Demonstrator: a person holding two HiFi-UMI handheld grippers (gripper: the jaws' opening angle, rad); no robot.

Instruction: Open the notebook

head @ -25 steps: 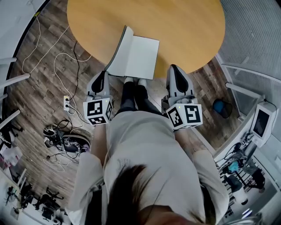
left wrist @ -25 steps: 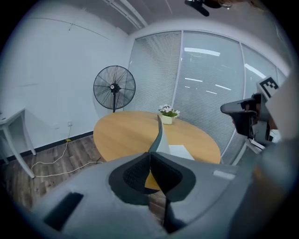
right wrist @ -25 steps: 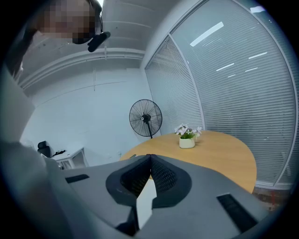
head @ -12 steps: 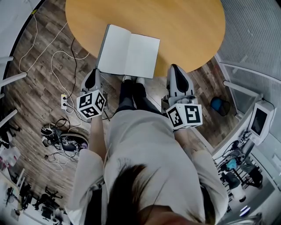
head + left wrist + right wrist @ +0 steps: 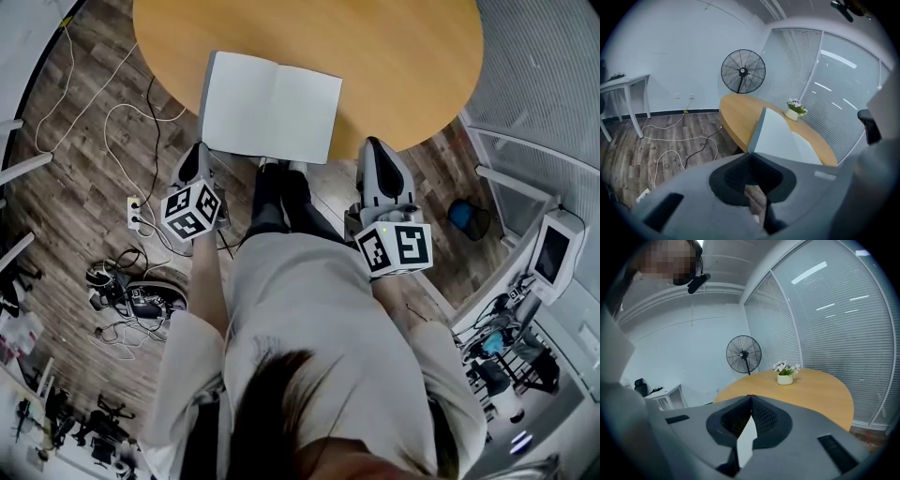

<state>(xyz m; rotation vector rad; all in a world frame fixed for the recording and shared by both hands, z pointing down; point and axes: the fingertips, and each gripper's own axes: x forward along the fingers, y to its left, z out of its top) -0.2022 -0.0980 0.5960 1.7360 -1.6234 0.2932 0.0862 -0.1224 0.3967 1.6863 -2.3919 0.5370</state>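
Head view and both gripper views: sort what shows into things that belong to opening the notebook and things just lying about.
Belongs to the job: notebook, lying open on the table; left tongs, shut on its near left corner; right tongs, shut, apart from it.

Just lying about: floor cables; power strip; fan; potted plant.
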